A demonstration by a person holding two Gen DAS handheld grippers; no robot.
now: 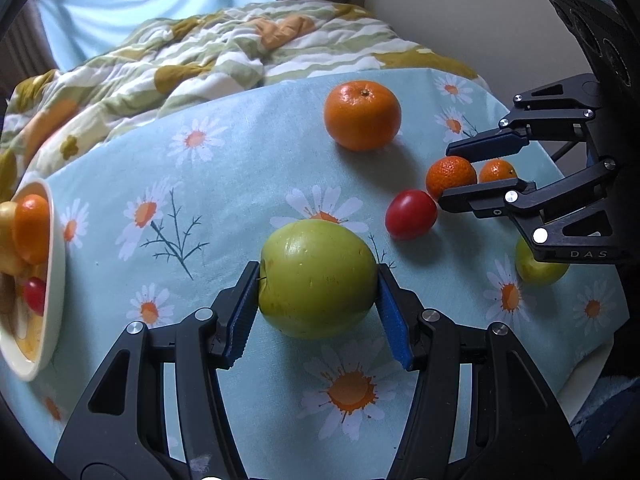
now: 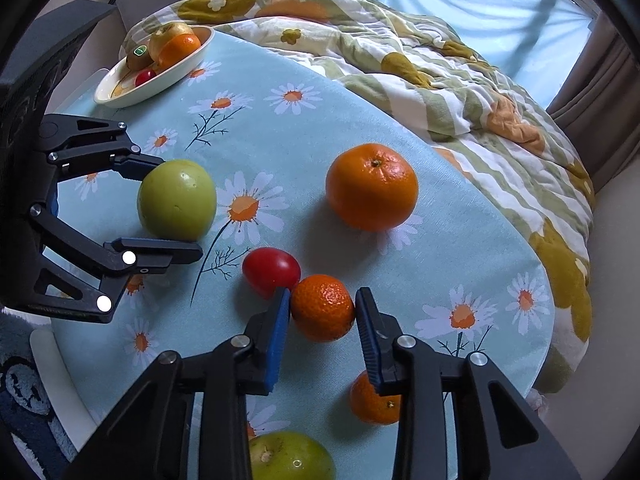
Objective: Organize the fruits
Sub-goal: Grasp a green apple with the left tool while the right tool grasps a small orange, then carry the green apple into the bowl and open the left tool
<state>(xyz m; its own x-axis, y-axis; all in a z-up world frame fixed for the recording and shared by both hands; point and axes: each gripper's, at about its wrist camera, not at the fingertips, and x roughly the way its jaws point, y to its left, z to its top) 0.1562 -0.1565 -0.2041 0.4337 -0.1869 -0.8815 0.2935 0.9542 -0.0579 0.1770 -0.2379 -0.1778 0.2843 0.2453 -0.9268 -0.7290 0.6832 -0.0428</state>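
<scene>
Green apple [image 1: 316, 278] on the daisy-cloth bench [image 1: 224, 184], lying on its side, stem end toward the left pad, long axis across the left gripper [image 1: 318, 300]; both blue pads press its flanks, fingers clamped on it. Small mandarin [image 2: 322, 307] sits between the right gripper [image 2: 322, 312] fingers, which are clamped on it, both pads on its sides. Red tomato [image 2: 271, 270] touches the mandarin on its far left. Big orange [image 2: 372, 186] stands apart, stem up. Right view alone shows a second small mandarin [image 2: 374, 402] and another green apple [image 2: 290, 458] clearly, plus the bowl [image 2: 120, 96] contents: kiwi, orange, tomato. Left view cuts the bowl at its edge.
</scene>
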